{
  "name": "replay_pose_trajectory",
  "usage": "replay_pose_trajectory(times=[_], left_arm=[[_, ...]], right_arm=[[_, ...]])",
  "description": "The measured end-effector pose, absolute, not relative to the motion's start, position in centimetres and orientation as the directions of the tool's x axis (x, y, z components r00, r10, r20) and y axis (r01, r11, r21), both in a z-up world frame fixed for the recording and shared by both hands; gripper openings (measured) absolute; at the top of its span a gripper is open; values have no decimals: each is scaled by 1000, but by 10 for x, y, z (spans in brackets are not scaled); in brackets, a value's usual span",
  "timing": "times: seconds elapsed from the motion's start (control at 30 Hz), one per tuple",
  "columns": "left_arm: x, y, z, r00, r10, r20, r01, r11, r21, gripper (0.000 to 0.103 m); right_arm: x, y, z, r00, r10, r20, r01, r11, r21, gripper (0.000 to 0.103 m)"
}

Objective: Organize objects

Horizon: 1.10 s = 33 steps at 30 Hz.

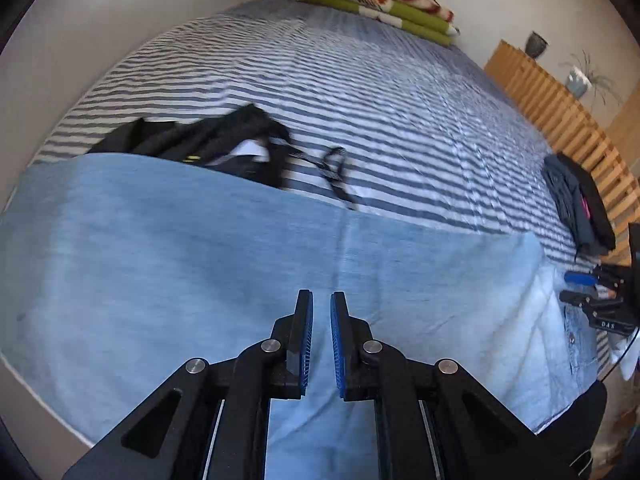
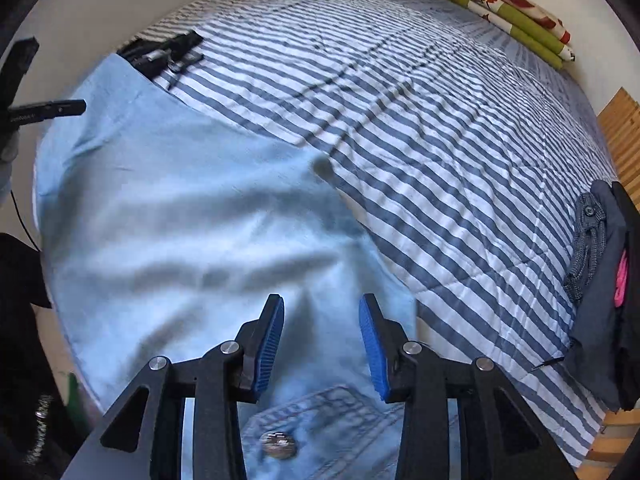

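A light blue denim garment [image 1: 240,264] lies spread flat on my bed [image 1: 380,92], at its near edge, its long axis running across the view from my left side to my right. Its pocket flap with a metal button [image 2: 278,444] sits at the right end, directly under my right gripper [image 2: 322,344]. The cloth is soft, faintly wrinkled, paler there. My left gripper [image 1: 322,332] hovers above the plain middle of it, fingers nearly together with nothing between them. My right fingers stand apart, empty. The bedspread is quilted, blue-and-white striped. A crumpled black garment [image 1: 208,144] lies beyond the denim; dark folded clothes [image 2: 600,272] sit at the bed's right edge; a folded green patterned blanket [image 1: 380,0] rests at the head.
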State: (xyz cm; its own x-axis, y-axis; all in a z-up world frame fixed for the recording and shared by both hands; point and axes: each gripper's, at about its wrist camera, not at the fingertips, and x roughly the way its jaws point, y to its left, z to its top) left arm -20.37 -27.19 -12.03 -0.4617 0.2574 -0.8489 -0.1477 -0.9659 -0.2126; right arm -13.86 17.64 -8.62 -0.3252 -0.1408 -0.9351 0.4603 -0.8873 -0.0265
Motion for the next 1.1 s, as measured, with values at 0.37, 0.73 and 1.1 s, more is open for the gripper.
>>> replay_pose_trajectory(times=[0.37,0.73,1.1], left_arm=[[-142,-566,-101,-546,-39,-837,347,-920,-184,19],[-151,-722,-135,-578,7,-816,549,-737,-395,34],[-187,-735,-165,-538,6,-843,539,-767,-349,46]], right_arm=[[-109,33,-37,-389,-380,-839,540,-832,127,36],[-93,-21,-51,-299,-445,-844,483,-834,268,36],[-92,-88,-56,-246,-451,-858,576,-780,245,36]])
